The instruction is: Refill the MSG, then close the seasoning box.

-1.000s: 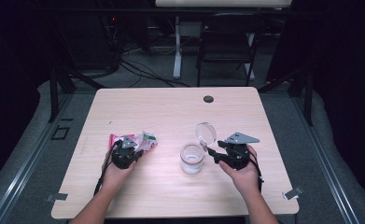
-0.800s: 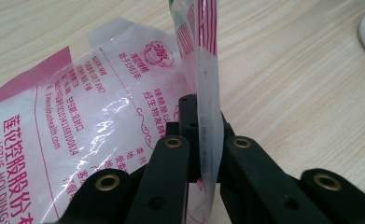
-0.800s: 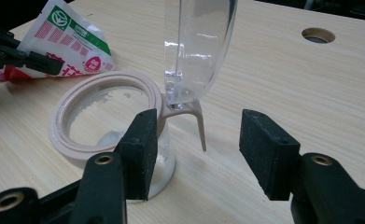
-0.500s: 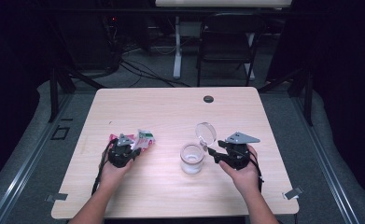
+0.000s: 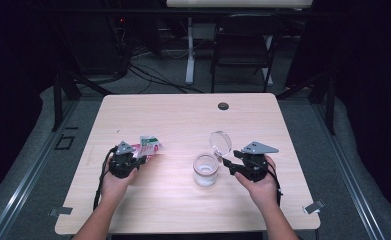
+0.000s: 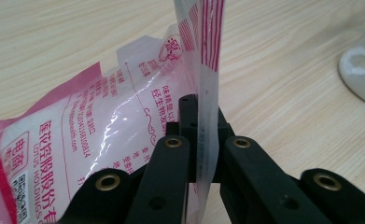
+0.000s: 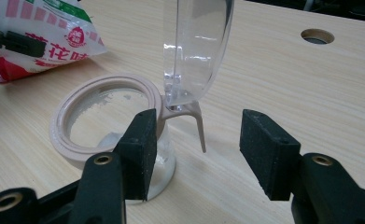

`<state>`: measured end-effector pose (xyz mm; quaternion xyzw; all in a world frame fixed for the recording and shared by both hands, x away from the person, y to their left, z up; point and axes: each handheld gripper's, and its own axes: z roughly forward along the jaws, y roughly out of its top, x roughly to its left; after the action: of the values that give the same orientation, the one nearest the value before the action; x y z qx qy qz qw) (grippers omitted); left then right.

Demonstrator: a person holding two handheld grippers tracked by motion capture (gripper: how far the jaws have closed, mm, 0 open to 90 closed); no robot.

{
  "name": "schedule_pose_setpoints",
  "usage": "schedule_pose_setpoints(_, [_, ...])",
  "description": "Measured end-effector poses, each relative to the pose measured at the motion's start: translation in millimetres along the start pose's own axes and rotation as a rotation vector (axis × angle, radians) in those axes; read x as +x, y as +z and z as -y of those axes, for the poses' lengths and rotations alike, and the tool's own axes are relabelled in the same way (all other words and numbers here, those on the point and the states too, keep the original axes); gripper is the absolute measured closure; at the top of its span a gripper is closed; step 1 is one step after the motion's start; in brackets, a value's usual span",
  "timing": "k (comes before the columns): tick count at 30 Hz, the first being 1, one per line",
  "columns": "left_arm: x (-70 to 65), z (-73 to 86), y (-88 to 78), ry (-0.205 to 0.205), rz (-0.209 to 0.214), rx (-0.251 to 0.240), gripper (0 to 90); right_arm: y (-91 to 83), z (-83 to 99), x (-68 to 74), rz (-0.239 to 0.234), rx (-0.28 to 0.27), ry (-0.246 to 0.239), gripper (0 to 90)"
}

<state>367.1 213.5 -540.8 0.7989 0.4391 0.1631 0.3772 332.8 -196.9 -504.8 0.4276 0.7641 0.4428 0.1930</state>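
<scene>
Our left gripper [image 5: 135,161], at the lower left of the high view, has its jaws pressed together on the clear edge of a plastic packet [image 6: 124,116]. In the left gripper view the pinched strip stands upright between the jaws, and the rest of the packet, printed in pink and red, spreads toward the lower left of the frame.

Our right gripper [image 7: 194,149] has its jaws spread wide and holds nothing. In the right gripper view its left pad sits just beside the pinkish rim of an open glass jar [image 7: 105,121], and the jar's clear hinged lid [image 7: 196,46] stands upright between the jaws, farther back. The jar stands near the middle of the wooden table [image 5: 183,115], with the packet off to its left.
</scene>
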Motion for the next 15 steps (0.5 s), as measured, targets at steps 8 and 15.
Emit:
schedule_pose_setpoints(8, [4.1, -0.7, -10.1, -0.006, -0.008, -0.024, 90.0, 0.2, 0.0, 0.3, 0.001, -0.002, 0.001, 46.5])
schedule_pose_setpoints(15, [6.2, -1.2, -18.4, -0.004, -0.026, -0.037, 90.0, -0.1, -0.1, 0.7, -0.005, -0.006, 0.002, 46.5])
